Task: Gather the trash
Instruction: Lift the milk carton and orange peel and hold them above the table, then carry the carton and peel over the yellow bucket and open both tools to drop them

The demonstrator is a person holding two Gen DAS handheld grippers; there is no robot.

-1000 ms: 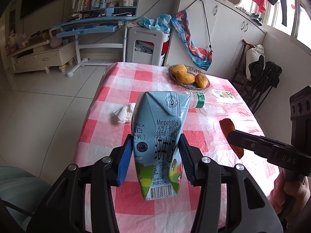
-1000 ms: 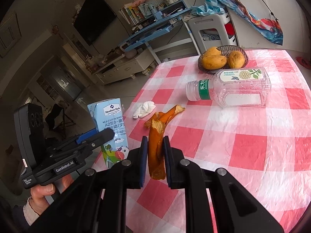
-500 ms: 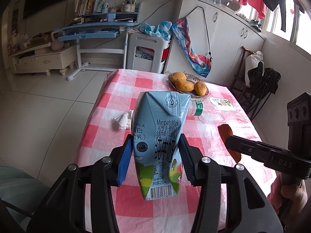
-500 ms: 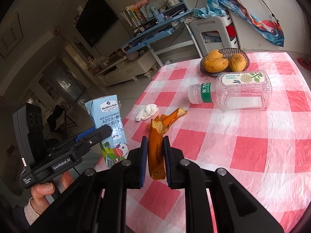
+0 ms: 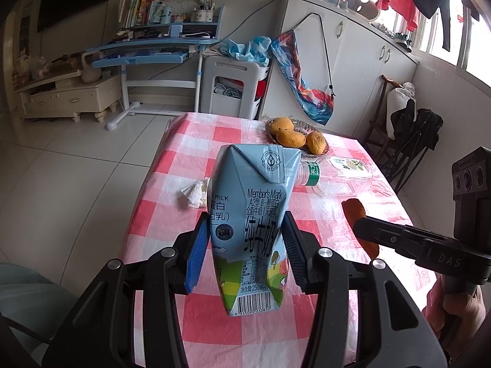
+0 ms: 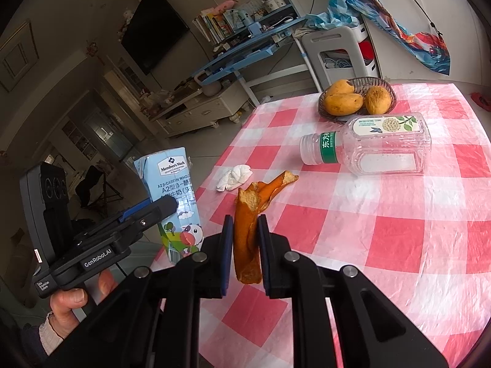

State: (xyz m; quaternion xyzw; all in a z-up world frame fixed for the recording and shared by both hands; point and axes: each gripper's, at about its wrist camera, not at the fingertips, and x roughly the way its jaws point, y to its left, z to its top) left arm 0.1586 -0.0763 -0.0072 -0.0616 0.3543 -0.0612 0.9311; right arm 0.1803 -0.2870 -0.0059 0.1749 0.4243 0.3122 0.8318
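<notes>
while nothing has shifted over the last second, the left gripper (image 5: pixel 244 245) grasps the milk carton (image 5: pixel 251 214) and the right gripper (image 6: pixel 245 245) grasps the orange peel (image 6: pixel 248 224), both clear of the bench (image 6: pixel 399 230); a bin comes next.

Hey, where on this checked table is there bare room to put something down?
Free: the near right stretch of the tablecloth, this side of the plastic bottle. Also the far left corner, beyond the crumpled tissue. Crowded: the far end, where the bottle lies right beside the fruit basket.
</notes>
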